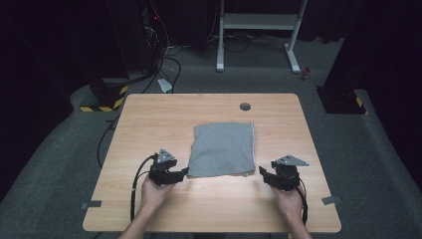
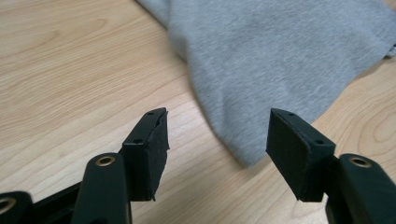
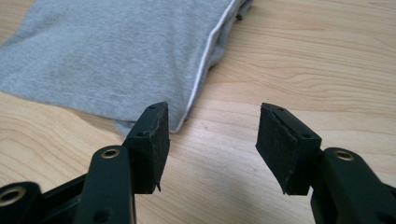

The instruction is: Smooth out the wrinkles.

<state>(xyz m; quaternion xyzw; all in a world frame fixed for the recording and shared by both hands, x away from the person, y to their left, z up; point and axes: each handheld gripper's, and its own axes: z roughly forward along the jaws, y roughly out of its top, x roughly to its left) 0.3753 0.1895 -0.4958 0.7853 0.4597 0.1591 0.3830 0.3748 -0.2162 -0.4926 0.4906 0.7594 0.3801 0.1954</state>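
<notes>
A folded grey cloth point(image 1: 223, 148) lies flat in the middle of the wooden table point(image 1: 149, 119). My left gripper point(image 1: 183, 173) is just off the cloth's near left corner, open, with nothing between its pads. In the left gripper view that corner of the cloth point(image 2: 261, 60) lies a little ahead of the open left gripper point(image 2: 217, 140). My right gripper point(image 1: 263, 172) is beside the near right corner, open and holding nothing. The right gripper view shows the cloth point(image 3: 116, 56) with its white-stitched edge just beyond the left jaw of the right gripper point(image 3: 212, 135).
A round cable hole point(image 1: 245, 106) sits in the table behind the cloth. Beyond the table stand a white frame point(image 1: 259, 22), cables on the carpet and black-and-yellow striped stand bases point(image 1: 102, 99). Grey tape tabs point(image 1: 331, 200) mark the table's near corners.
</notes>
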